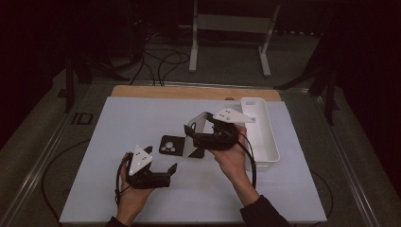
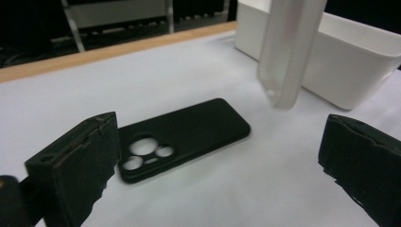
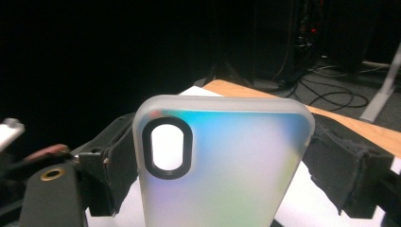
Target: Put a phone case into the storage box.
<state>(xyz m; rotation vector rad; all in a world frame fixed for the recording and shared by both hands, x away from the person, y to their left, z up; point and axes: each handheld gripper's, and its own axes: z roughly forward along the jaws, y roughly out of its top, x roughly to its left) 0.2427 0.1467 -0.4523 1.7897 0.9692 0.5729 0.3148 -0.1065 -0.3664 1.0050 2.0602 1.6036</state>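
A black phone case (image 1: 170,145) lies flat on the white table top, its camera holes toward my left gripper (image 1: 164,161). In the left gripper view the black case (image 2: 189,135) lies just ahead of the left gripper (image 2: 222,158), whose jaws stand wide apart and touch nothing. My right gripper (image 1: 191,135) holds a frosted translucent phone case (image 1: 196,128) upright above the table, just right of the black one. The right gripper (image 3: 222,161) clamps that translucent case (image 3: 222,179) by its two long edges. The same translucent case (image 2: 288,52) hangs in the air before the left gripper.
A long white bin (image 1: 265,137) stands at the right side of the white table top (image 1: 118,123), close behind the right hand. A wooden strip runs along the table's far edge (image 1: 189,92). Cables and a stand's legs lie on the floor beyond.
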